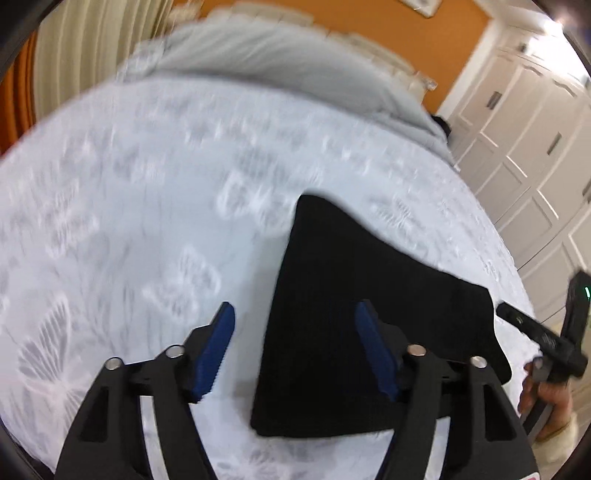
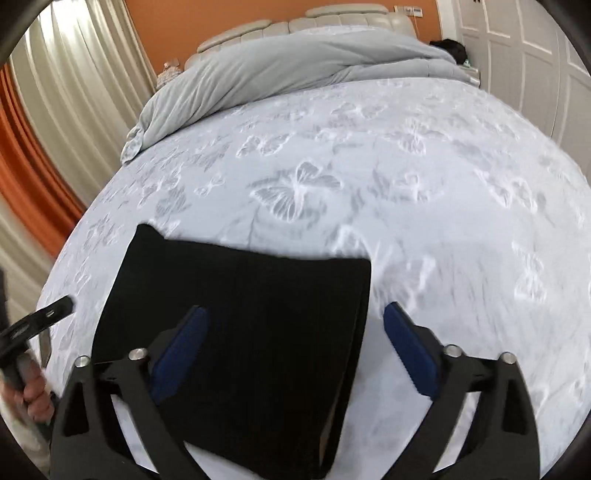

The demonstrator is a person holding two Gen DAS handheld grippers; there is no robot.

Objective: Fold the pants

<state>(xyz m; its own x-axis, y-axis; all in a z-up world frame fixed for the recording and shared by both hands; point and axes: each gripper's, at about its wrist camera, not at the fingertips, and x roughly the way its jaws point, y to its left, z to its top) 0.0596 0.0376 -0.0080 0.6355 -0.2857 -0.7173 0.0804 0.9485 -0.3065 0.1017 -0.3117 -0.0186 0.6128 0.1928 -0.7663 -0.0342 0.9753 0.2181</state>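
The black pants [image 1: 351,302] lie folded into a flat rectangle on the white butterfly-print bedspread [image 1: 147,184]. My left gripper [image 1: 295,314] is open and empty, hovering over the fold's left edge. In the right wrist view the folded pants [image 2: 251,325] lie below my right gripper [image 2: 295,317], which is open and empty over their right edge. The right gripper's body shows at the left view's right edge [image 1: 546,339], and the left gripper's tip shows at the right view's left edge [image 2: 48,314].
A grey duvet [image 2: 295,66] is bunched at the head of the bed by a padded headboard [image 2: 295,26]. Curtains [image 2: 55,110] hang on the left, white wardrobe doors [image 1: 535,166] on the right. The bedspread [image 2: 406,184] stretches beyond the pants.
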